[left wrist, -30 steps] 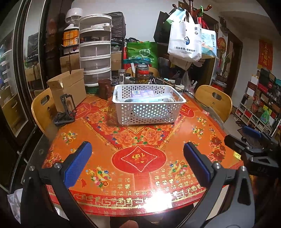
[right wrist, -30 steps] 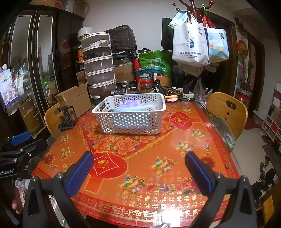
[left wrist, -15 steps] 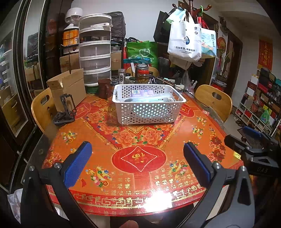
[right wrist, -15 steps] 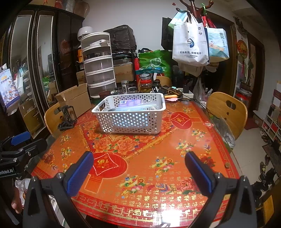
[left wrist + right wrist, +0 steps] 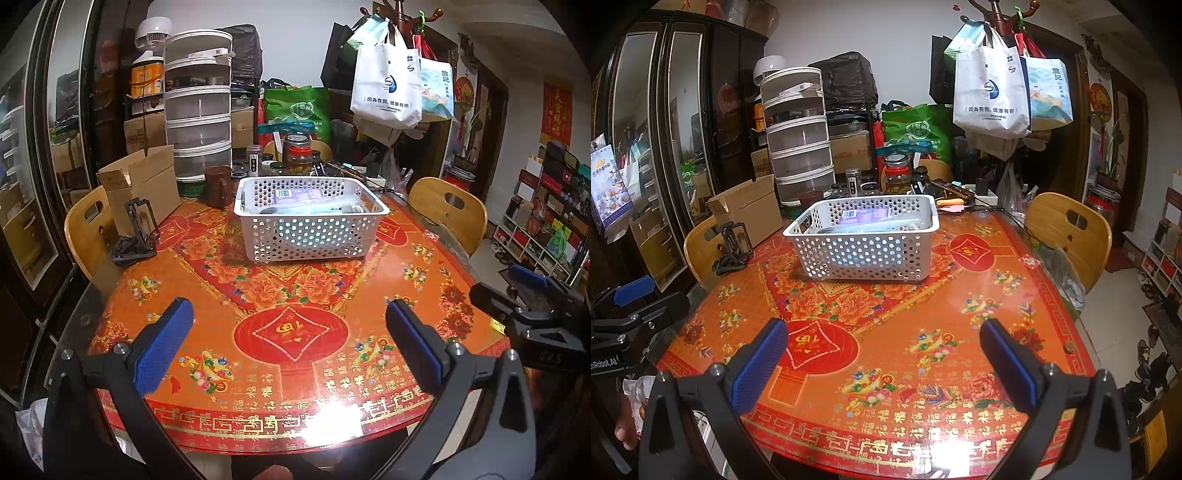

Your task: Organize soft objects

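A white perforated basket (image 5: pixel 312 236) (image 5: pixel 864 253) stands on the far half of the round table (image 5: pixel 291 332) (image 5: pixel 886 332). Inside it lie soft packs, among them a purple-labelled pack (image 5: pixel 295 194) (image 5: pixel 862 215) and a bluish one. My left gripper (image 5: pixel 288 338) hangs open over the table's near edge, nothing between its blue pads. My right gripper (image 5: pixel 884 356) is open too, also empty, above the near right part of the table. Each gripper shows at the edge of the other's view: the right gripper (image 5: pixel 524 295) and the left gripper (image 5: pixel 631 306).
A cardboard box (image 5: pixel 142 184), a black stand (image 5: pixel 136 232), a brown mug (image 5: pixel 218 186), jars (image 5: pixel 297 155) and stacked white drawers (image 5: pixel 197 107) crowd the table's far side. Wooden chairs (image 5: pixel 448 210) (image 5: pixel 90 229) flank it. Bags (image 5: pixel 388 85) hang from a coat rack behind.
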`<state>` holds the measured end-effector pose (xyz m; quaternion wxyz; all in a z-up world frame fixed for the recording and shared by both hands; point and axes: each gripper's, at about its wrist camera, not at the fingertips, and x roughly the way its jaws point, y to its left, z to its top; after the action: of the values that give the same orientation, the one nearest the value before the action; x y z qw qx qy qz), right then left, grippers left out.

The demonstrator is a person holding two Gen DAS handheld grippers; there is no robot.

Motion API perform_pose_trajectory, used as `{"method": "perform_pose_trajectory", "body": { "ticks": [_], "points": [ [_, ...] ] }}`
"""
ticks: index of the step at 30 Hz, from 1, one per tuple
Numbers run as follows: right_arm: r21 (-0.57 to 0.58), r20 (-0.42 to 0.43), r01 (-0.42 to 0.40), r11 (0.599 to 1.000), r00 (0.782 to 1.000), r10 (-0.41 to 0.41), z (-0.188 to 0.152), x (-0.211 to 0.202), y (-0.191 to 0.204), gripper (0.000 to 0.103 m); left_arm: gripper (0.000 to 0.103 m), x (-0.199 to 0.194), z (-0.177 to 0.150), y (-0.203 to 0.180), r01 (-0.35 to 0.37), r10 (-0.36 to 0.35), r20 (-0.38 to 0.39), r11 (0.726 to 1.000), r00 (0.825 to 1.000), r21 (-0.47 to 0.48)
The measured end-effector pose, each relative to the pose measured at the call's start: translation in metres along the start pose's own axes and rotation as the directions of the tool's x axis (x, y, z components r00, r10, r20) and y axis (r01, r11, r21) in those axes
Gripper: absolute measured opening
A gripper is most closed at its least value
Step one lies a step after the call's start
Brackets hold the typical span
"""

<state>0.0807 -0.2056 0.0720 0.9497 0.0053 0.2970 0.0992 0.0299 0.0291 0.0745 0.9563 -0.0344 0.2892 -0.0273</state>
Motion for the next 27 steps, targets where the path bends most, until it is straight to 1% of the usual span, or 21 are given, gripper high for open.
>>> {"method": "perform_pose_trajectory", "body": {
  "ticks": [27],
  "points": [
    [0.002, -0.002, 0.0, 1.0, 1.0, 0.0, 0.0, 0.0004, -0.0007, 0.103, 0.103, -0.0003, -0.002, 0.0001, 0.011, -0.011, -0.003, 1.0, 1.0, 0.012]
  ]
}}
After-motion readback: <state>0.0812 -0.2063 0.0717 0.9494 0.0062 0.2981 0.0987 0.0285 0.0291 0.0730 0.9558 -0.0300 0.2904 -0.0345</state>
